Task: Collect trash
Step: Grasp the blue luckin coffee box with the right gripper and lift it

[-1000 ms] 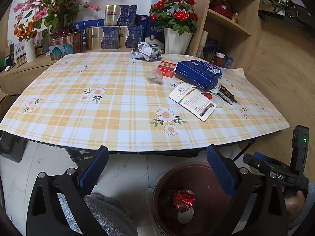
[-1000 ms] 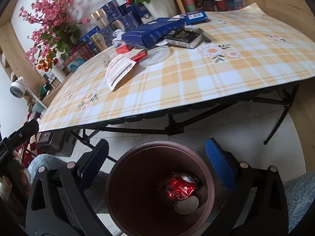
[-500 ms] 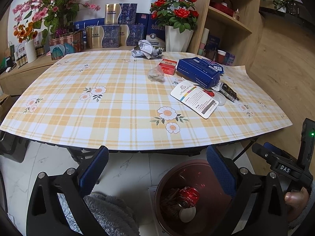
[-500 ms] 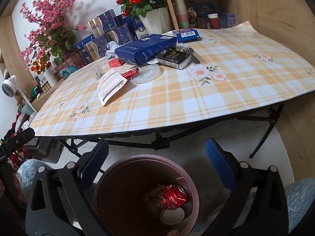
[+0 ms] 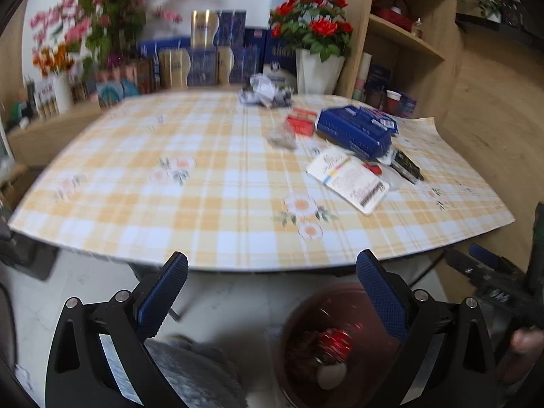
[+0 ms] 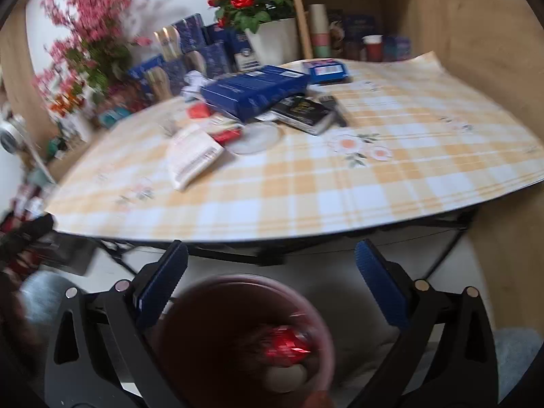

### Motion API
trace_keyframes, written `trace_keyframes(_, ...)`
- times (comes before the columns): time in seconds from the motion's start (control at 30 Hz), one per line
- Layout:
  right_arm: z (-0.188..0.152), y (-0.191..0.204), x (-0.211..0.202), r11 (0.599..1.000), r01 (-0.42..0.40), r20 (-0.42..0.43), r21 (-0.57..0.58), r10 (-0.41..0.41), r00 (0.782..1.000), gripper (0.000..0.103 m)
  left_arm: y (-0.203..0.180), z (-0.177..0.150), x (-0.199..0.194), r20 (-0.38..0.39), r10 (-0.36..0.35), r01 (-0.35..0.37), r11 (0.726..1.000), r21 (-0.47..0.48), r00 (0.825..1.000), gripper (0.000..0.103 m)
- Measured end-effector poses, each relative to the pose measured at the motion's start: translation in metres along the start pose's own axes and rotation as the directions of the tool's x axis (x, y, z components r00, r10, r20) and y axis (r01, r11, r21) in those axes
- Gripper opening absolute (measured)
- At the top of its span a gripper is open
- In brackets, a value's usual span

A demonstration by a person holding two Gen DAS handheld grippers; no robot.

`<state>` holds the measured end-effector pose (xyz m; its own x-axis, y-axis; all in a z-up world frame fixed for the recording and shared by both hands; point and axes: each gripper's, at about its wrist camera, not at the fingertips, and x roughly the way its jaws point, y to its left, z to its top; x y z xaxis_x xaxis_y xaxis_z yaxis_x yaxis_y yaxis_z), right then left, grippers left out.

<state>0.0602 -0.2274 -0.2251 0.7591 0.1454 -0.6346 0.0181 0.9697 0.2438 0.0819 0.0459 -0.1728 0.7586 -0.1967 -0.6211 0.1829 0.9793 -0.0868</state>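
Note:
A dark red bin [image 5: 306,333] [image 6: 190,333] stands on the floor below the table's near edge, with a red crushed can [image 5: 335,338] [image 6: 284,345] and a white round piece inside. My left gripper [image 5: 272,285] is open and empty, left of and above the bin. My right gripper [image 6: 270,280] is open and empty over the bin. On the checked table [image 5: 204,204] [image 6: 374,183] lie a white printed packet [image 5: 346,178] [image 6: 192,156], a blue box [image 5: 355,129] [image 6: 255,90], a red pack [image 5: 301,122], crumpled paper [image 5: 263,93], a clear wrapper [image 5: 280,139], a black pack [image 6: 306,112] and a clear lid [image 6: 255,139].
Gift boxes [image 5: 204,64], pink flowers [image 5: 95,23] and a rose pot [image 5: 318,68] line the table's far side. A wooden shelf unit [image 5: 408,40] stands at the right. A person's grey sleeve [image 5: 197,370] shows below the left gripper. The table's black legs [image 6: 442,258] stand near the bin.
Both grippers have risen and pulled back from the bin toward table height; both views are now motion-blurred. Both stayed open and empty. The can lies in the bin as before.

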Motion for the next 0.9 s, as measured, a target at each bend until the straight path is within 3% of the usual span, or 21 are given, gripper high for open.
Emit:
trace_keyframes(0.07, 0.018, 0.0, 0.0, 0.999, -0.04, 0.004, -0.01, 0.04, 0.999, 0.097, -0.003, 0.006, -0.004, 0.042, -0.008, 0.006, 1.0, 0.029, 0.999, 0.097)
trace_keyframes(0.23, 0.078, 0.015, 0.014, 0.993, -0.018, 0.011, -0.116, 0.02, 1.0, 0.097, 0.012, 0.025, 0.007, 0.059, -0.007, 0.008, 1.0, -0.019, 0.998, 0.097)
trace_keyframes(0.33, 0.12, 0.033, 0.038, 0.974, 0.029, -0.003, -0.223, -0.03, 1.0, 0.097, 0.024, 0.037, 0.014, 0.092, 0.0, 0.005, 0.999, -0.046, 0.996, 0.097)
trace_keyframes(0.47, 0.156, 0.067, 0.084, 0.909, 0.112, -0.035, -0.402, -0.137, 0.99, 0.097, 0.037, 0.051, 0.023, 0.157, 0.038, -0.028, 0.997, -0.069, 0.987, 0.097)
trace_keyframes(0.57, 0.175, 0.095, 0.13, 0.828, 0.179, -0.039, -0.531, -0.235, 0.971, 0.097, 0.045, 0.05, 0.032, 0.176, 0.081, -0.067, 0.994, -0.083, 0.981, 0.097)
trace_keyframes(0.73, 0.185, 0.113, 0.196, 0.751, 0.218, -0.097, -0.623, -0.35, 0.932, 0.096, 0.059, 0.047, 0.044, 0.129, 0.069, -0.052, 0.99, -0.131, 0.989, 0.097)
trace_keyframes(0.8, 0.183, 0.117, 0.215, 0.723, 0.224, -0.12, -0.654, -0.392, 0.912, 0.093, 0.064, 0.046, 0.045, 0.122, 0.061, -0.043, 0.988, -0.145, 0.991, 0.097)
trace_keyframes(0.87, 0.181, 0.12, 0.231, 0.69, 0.235, -0.132, -0.684, -0.435, 0.891, 0.079, 0.07, 0.045, 0.046, 0.118, 0.058, -0.038, 0.986, -0.163, 0.991, 0.097)
trace_keyframes(0.9, 0.18, 0.12, 0.237, 0.682, 0.237, -0.141, -0.692, -0.449, 0.882, 0.079, 0.073, 0.045, 0.046, 0.117, 0.056, -0.035, 0.984, -0.174, 0.992, 0.097)
